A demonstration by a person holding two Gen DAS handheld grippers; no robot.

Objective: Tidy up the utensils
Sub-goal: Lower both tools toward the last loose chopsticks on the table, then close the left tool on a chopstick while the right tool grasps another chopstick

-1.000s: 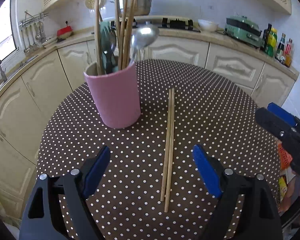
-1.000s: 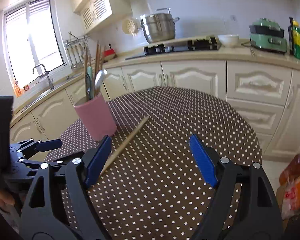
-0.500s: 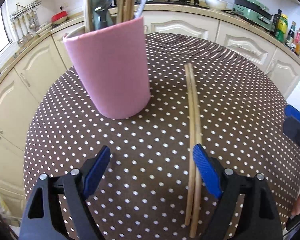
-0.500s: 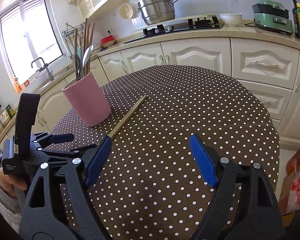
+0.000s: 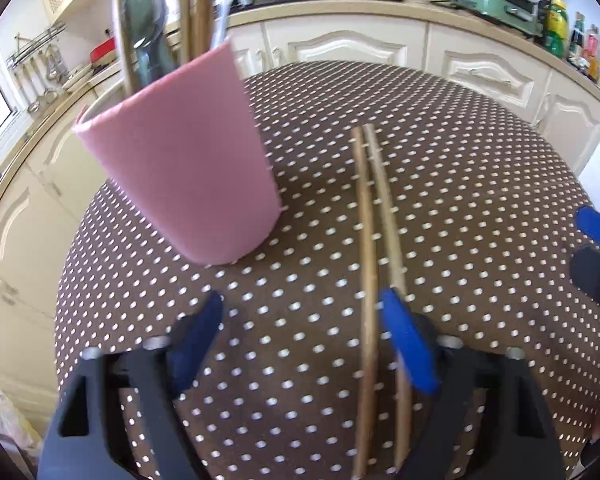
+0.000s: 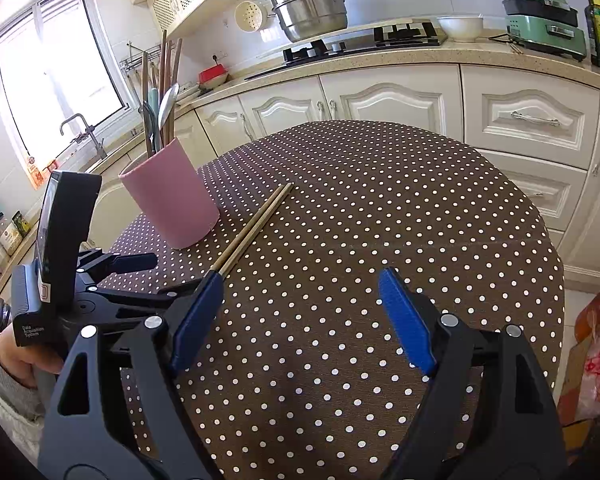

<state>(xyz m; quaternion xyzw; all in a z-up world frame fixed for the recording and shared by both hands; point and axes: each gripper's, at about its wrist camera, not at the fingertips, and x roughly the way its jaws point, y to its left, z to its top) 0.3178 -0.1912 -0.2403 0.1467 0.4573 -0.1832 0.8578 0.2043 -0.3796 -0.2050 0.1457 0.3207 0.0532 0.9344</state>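
Note:
A pair of wooden chopsticks [image 5: 374, 240] lies side by side on the brown dotted tablecloth [image 5: 480, 200]. A pink utensil holder [image 5: 184, 160] with chopsticks, a green utensil and a metal ladle stands to their left. My left gripper [image 5: 300, 340] is open and low over the table; its right finger [image 5: 404, 344] lies over the near part of the chopsticks. In the right wrist view the chopsticks [image 6: 256, 224] and holder [image 6: 172, 196] lie ahead on the left. My right gripper [image 6: 300, 316] is open and empty over the table, with the left gripper [image 6: 140, 276] to its left.
The round table's edge [image 6: 556, 280] curves on the right. Cream kitchen cabinets [image 6: 400, 100], a stove with a steel pot [image 6: 312, 4], a green appliance [image 6: 544, 20] and bottles stand behind. A sink and window are at the far left. An orange bag [image 6: 596, 360] is at the right.
My left gripper has moved forward and down toward the chopsticks, its right finger now over them. My right gripper has drawn back and risen slightly. Both stay open.

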